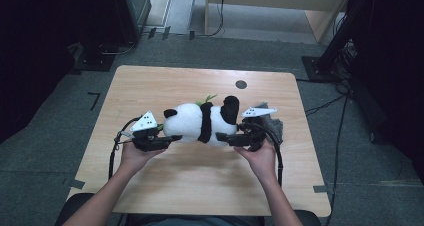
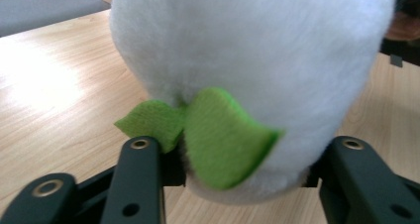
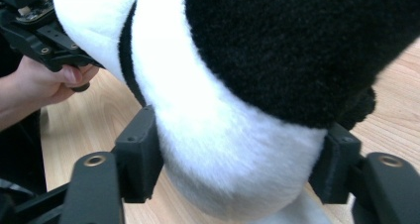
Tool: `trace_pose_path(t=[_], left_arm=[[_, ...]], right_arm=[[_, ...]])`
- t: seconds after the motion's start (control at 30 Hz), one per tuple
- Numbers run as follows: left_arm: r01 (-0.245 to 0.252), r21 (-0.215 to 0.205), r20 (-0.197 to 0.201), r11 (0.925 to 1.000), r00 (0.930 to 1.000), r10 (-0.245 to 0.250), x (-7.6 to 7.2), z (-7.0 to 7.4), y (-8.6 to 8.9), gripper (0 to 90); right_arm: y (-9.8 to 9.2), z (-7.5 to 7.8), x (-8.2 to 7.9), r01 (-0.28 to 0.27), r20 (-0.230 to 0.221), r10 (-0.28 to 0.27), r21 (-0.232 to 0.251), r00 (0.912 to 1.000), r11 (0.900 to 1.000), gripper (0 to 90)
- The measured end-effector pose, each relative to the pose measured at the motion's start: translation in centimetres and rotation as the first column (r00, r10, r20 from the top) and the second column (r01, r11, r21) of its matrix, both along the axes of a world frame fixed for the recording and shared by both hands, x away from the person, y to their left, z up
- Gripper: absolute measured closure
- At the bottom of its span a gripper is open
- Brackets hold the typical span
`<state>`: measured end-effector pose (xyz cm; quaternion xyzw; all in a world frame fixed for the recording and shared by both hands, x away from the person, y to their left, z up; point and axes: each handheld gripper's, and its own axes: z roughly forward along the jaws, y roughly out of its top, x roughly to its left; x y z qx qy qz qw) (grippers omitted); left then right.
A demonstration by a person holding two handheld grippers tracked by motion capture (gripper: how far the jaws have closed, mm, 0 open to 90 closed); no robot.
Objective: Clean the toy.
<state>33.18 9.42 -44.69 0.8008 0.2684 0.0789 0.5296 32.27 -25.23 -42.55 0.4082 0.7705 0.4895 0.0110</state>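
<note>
A black-and-white panda plush (image 1: 200, 122) lies on its side on the wooden table (image 1: 200, 186), a green felt leaf (image 1: 207, 98) near its head. My left gripper (image 1: 172, 138) grips the white head end. In the left gripper view, the jaws of the left gripper (image 2: 246, 144) press the white fur (image 2: 247, 45) on both sides, with the leaf (image 2: 223, 135) just above them. My right gripper (image 1: 225, 137) grips the other end. Seen in the right gripper view, that gripper (image 3: 242, 135) squeezes the white body (image 3: 223, 149) below a black limb (image 3: 307, 45).
A grey crumpled object (image 1: 272, 121) lies behind my right hand. A small dark round spot (image 1: 241, 84) marks the table's far side. The other hand and its gripper (image 3: 44, 40) show at the upper left of the right gripper view. Cables and stands surround the table on the floor.
</note>
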Motion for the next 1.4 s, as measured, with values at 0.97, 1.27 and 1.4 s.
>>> trace_pose_path(t=[0.97, 1.27, 1.4], left_arm=[[0.028, -0.217, -0.271, 0.9758, 0.9587, -0.087, 1.6, 0.6, 1.6, 55.5], [-0.006, -0.14, -0.267, 0.9901, 0.9632, -0.032, 1.4, 0.1, 0.5, 44.8], [0.018, -0.133, -0.189, 0.9909, 0.981, -0.044, 1.4, 0.1, 0.4, 29.6]], right_arm=[[1.5, -1.6, -1.4, -0.055, 0.349, 0.114, -0.175, 0.93, 0.983, 14.7], [1.3, -1.8, -1.0, -0.008, 0.249, 0.06, -0.204, 0.9666, 0.979, 43.3], [0.7, -1.0, -0.8, 0.016, 0.216, 0.02, -0.164, 0.9762, 0.986, 48.8]])
